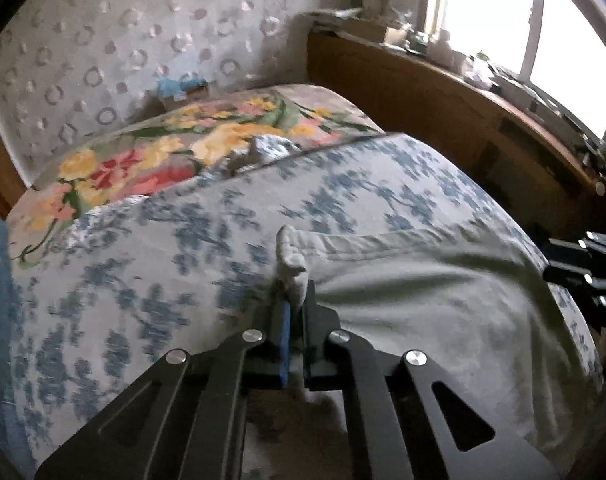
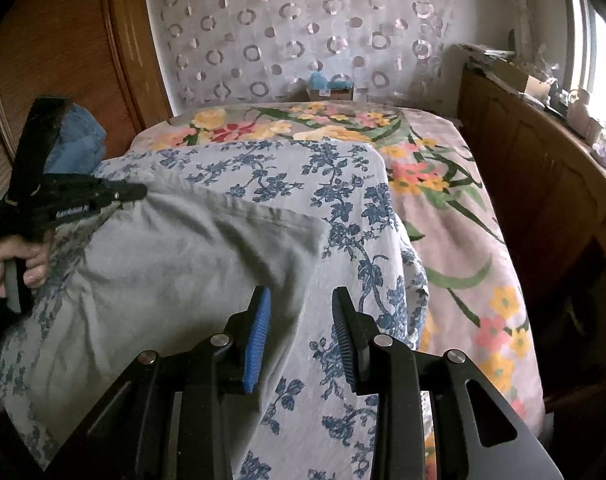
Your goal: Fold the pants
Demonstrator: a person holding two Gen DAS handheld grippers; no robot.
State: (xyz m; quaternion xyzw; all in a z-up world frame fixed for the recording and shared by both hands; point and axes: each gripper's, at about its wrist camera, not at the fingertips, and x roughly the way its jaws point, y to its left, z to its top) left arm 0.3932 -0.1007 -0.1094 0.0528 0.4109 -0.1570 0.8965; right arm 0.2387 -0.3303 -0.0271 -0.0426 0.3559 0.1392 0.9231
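On the bed: pants (image 1: pixel 423 280) lying unfolded, corner pinched in left gripper (image 1: pixel 297 300); right gripper (image 2: pixel 301 320) spread, empty; folding barely begun.

The left gripper (image 1: pixel 297 300) points forward and downward, its jaws closed tight on a pinch of the pants (image 1: pixel 403 276). A bare hand (image 2: pixel 13 264) grasps its handle from below, fingers (image 2: pixel 33 266) curled round the grip. The right gripper (image 2: pixel 301 320) tilts downward too, jaws parted with a clear gap, pads (image 2: pixel 259 334) pressing on nothing.
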